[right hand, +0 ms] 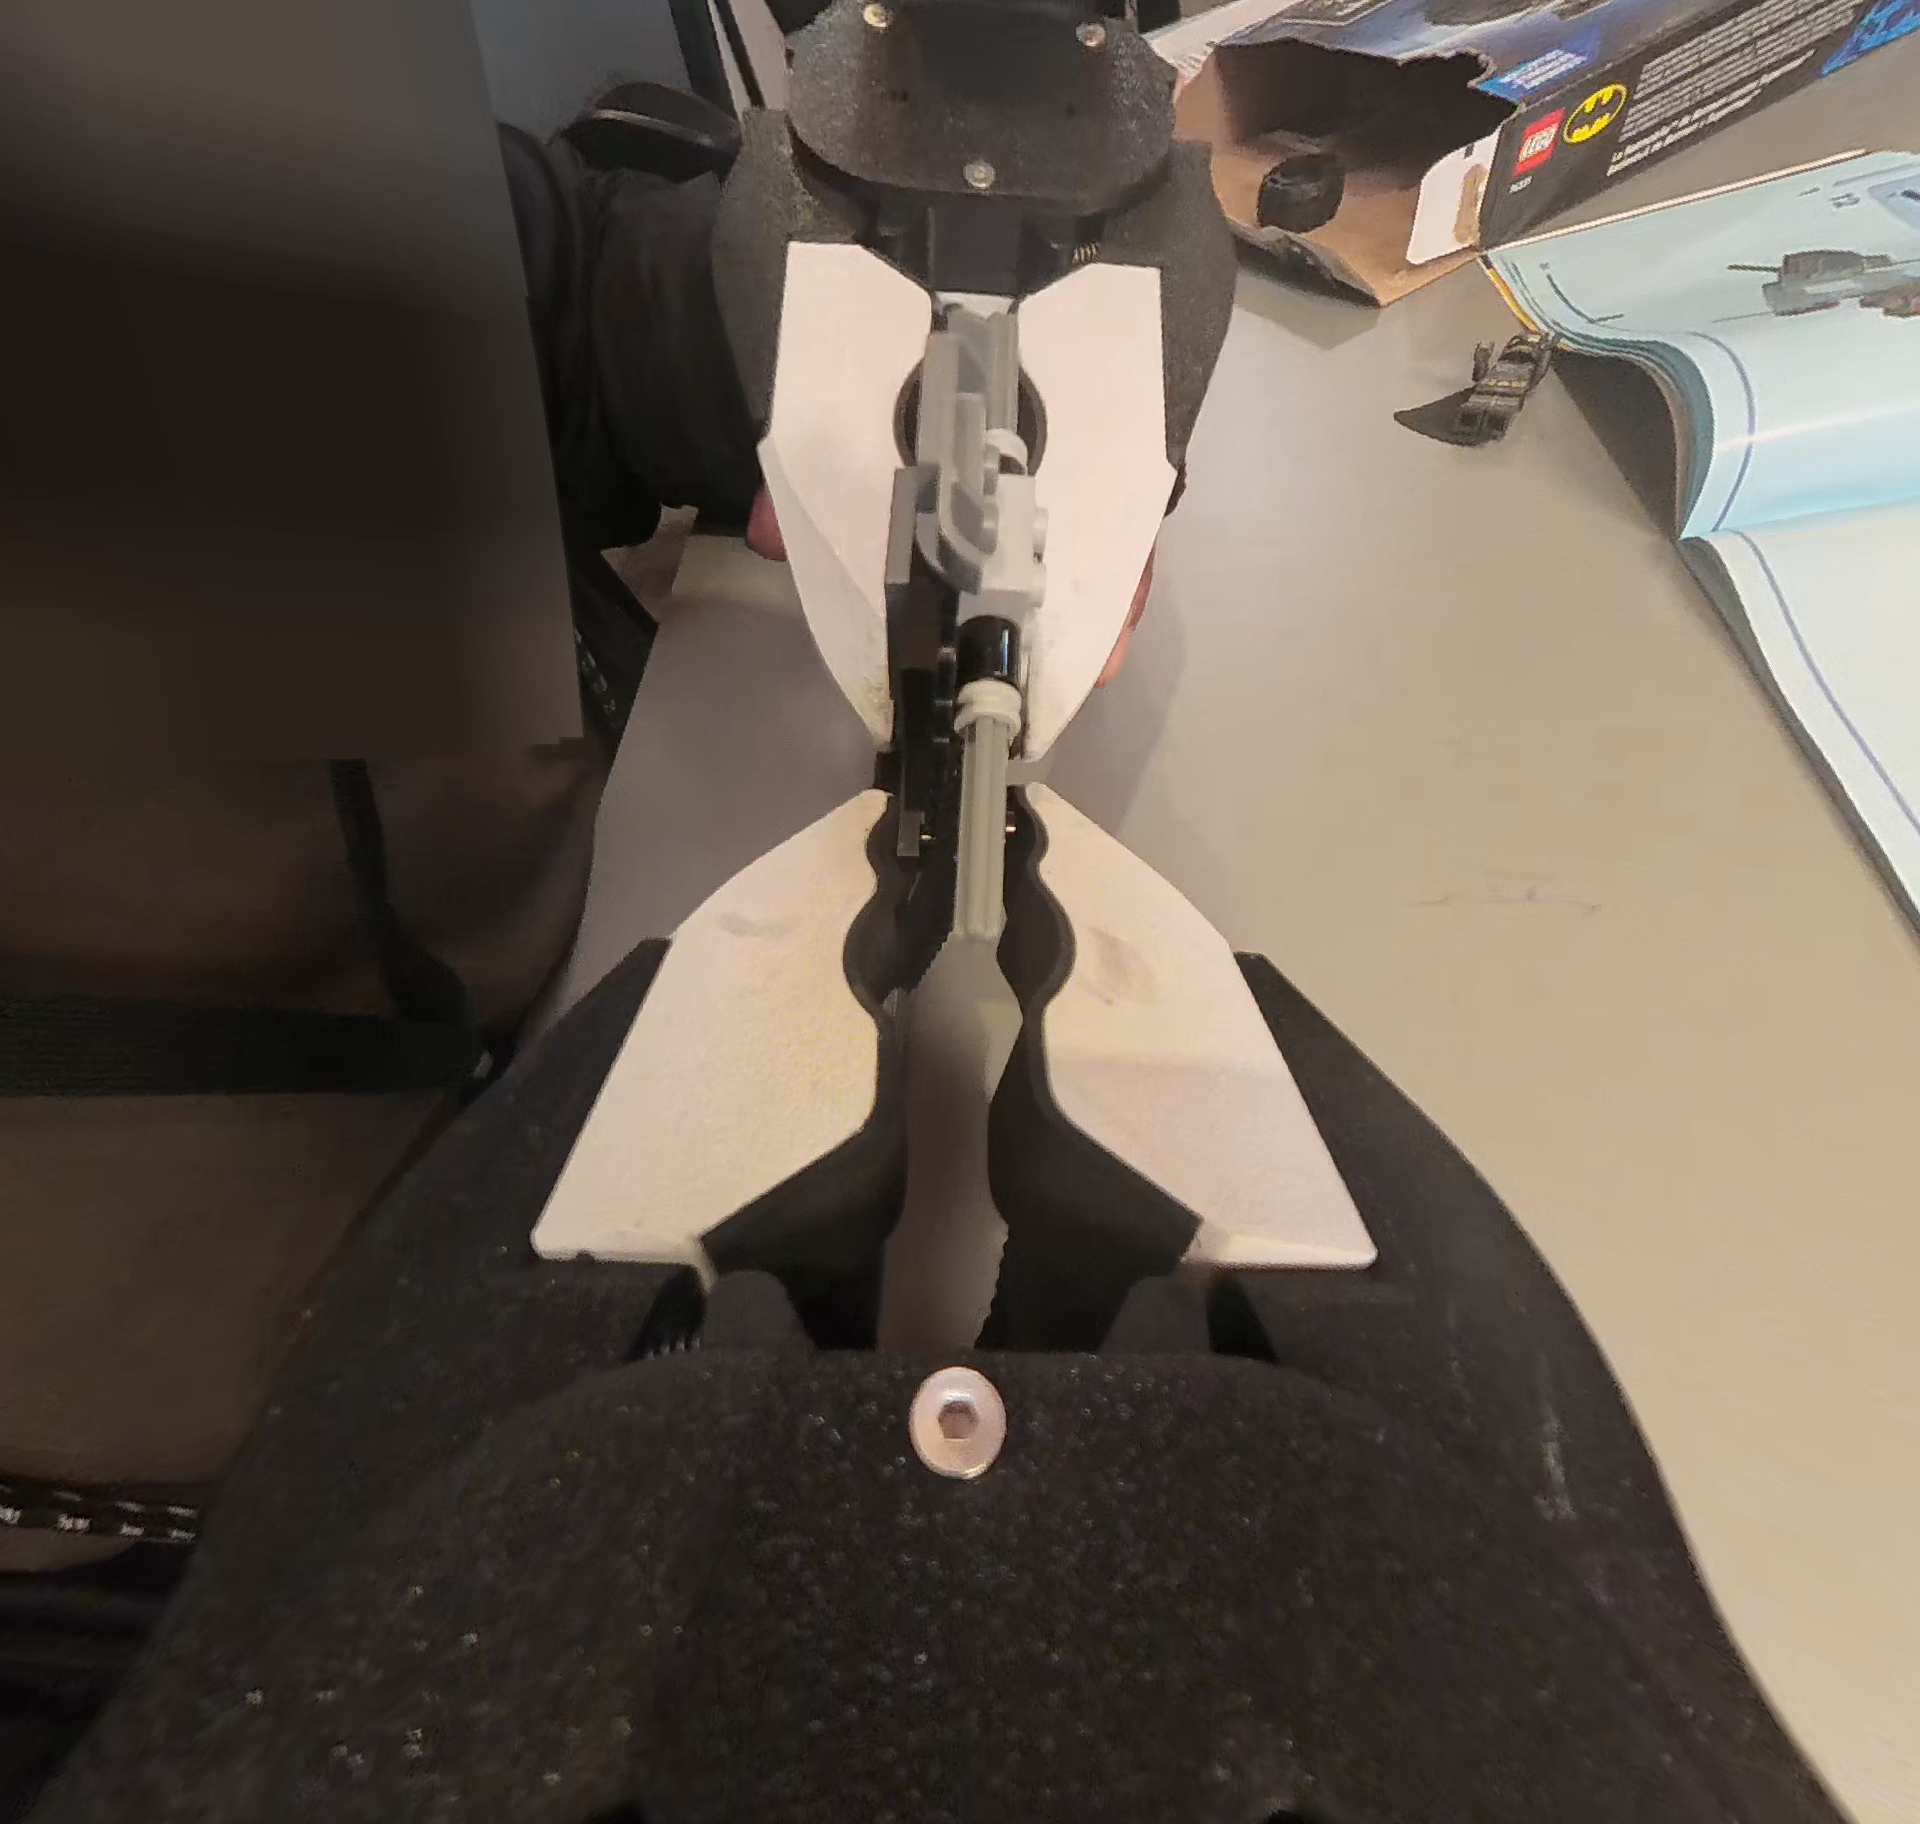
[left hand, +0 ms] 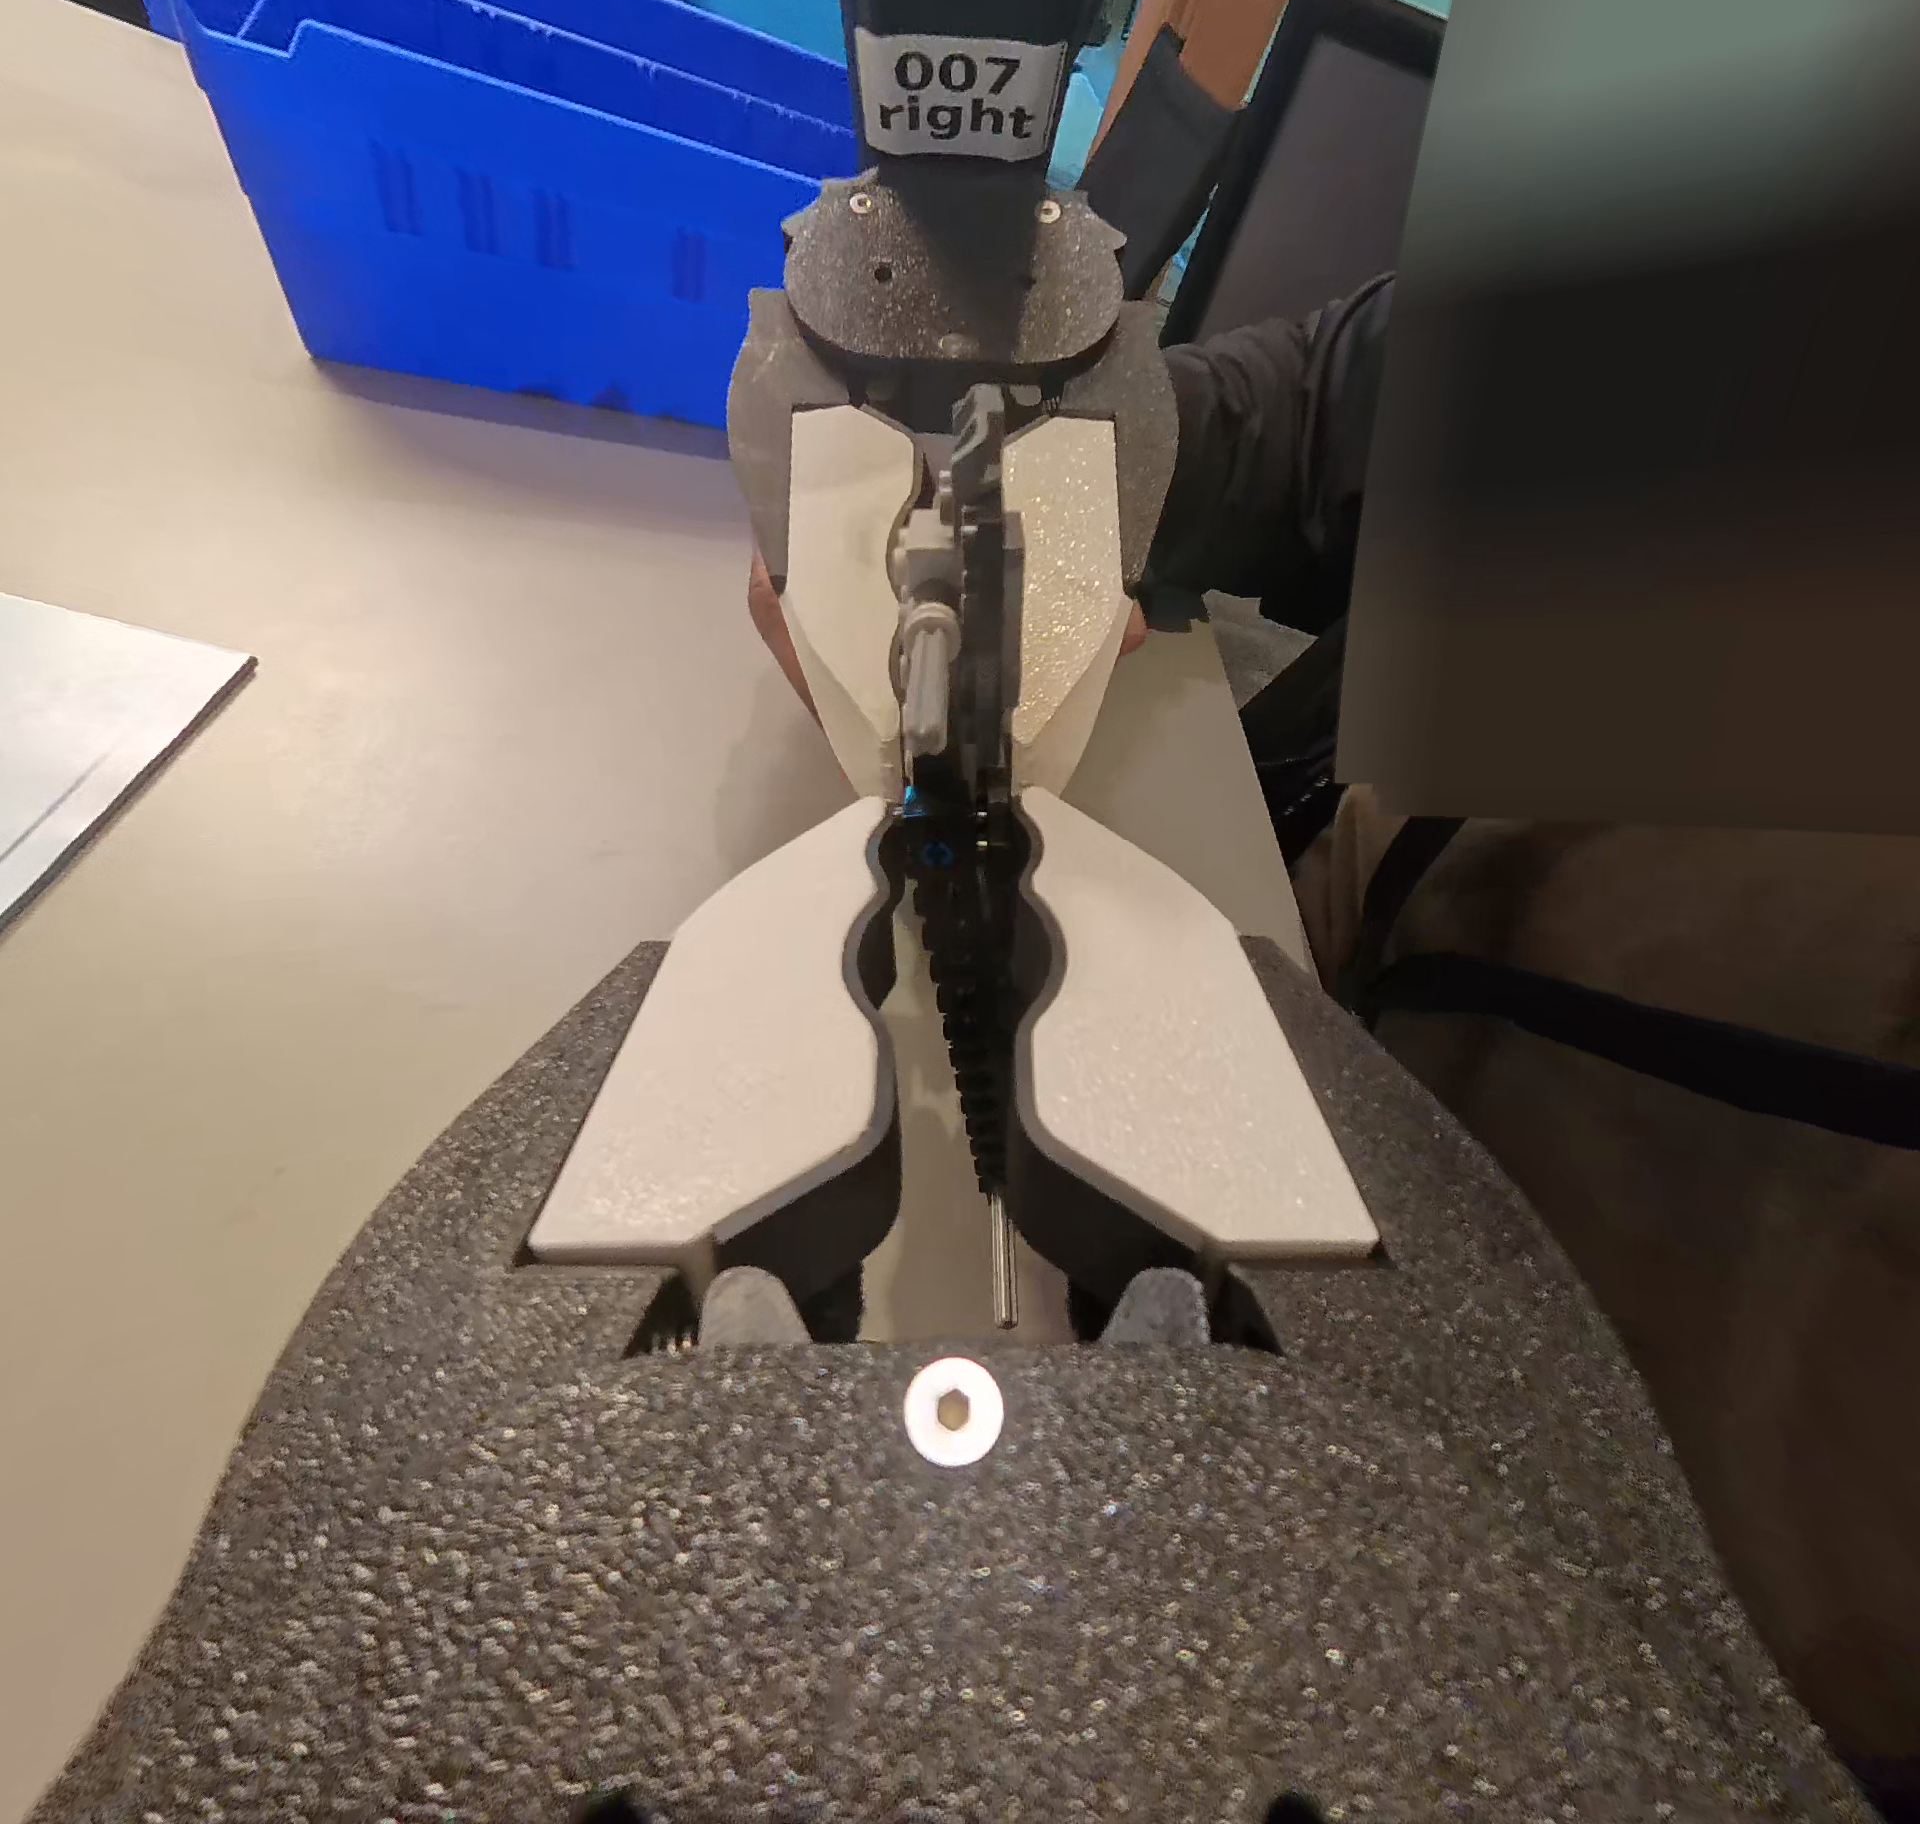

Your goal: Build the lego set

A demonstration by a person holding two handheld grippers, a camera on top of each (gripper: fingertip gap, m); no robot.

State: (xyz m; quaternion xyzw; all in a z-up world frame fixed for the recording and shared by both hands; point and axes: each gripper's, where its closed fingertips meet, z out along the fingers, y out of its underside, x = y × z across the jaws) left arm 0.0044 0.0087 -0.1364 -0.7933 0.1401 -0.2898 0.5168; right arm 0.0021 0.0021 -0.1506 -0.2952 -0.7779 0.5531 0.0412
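Observation:
My two grippers meet tip to tip above the table, and a long black and grey toy-brick assembly runs through both. In the left wrist view my left gripper (left hand: 956,816) is shut on the assembly's black toothed part (left hand: 966,953). The right gripper (left hand: 951,751) faces it and grips the grey end (left hand: 925,652). In the right wrist view my right gripper (right hand: 956,810) is shut on the black strip and the grey axle (right hand: 982,839). The left gripper (right hand: 956,735) opposite holds the grey block end (right hand: 977,517).
A blue plastic bin (left hand: 499,195) stands at the back left of the beige table (left hand: 416,735), with a white sheet (left hand: 94,714) at the left edge. A torn toy box (right hand: 1558,91), an open booklet (right hand: 1766,392) and a small black brick model (right hand: 1486,392) lie to the right. A person's dark sleeve (left hand: 1268,444) is close behind. The tips of both grippers are at nearly the same place. The small black brick model (right hand: 1486,392) is about equally far from each gripper, around 25 cm.

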